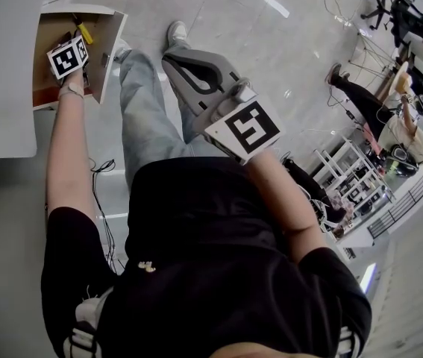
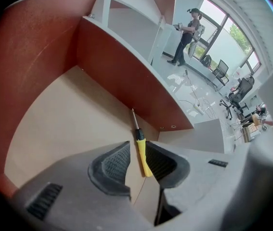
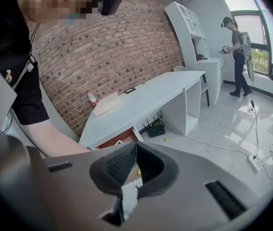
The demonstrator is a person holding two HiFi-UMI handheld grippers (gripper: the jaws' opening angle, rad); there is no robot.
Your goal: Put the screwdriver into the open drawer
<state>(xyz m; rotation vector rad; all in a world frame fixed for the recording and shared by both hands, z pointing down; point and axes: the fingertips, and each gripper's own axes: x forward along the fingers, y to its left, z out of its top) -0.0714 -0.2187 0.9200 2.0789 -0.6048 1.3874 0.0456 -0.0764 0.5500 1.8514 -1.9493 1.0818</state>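
My left gripper (image 2: 137, 152) was positioned inside the open drawer (image 2: 64, 124), its jaws spread and gripping nothing. The screwdriver (image 2: 143, 159) lay flat on the drawer bottom, seen in the gap between the jaws. Its yellow handle was nearest the right pad and its shaft pointed toward the red-brown side wall (image 2: 122, 76). My right gripper (image 3: 136, 146) was held clear over the floor (image 1: 286, 51), jaw tips pressed together and empty.

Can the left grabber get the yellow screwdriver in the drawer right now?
Probably yes. The left gripper hangs over the open drawer with its jaws apart, and the screwdriver lies on the drawer floor in line between them, beside the wall. Nothing covers it.
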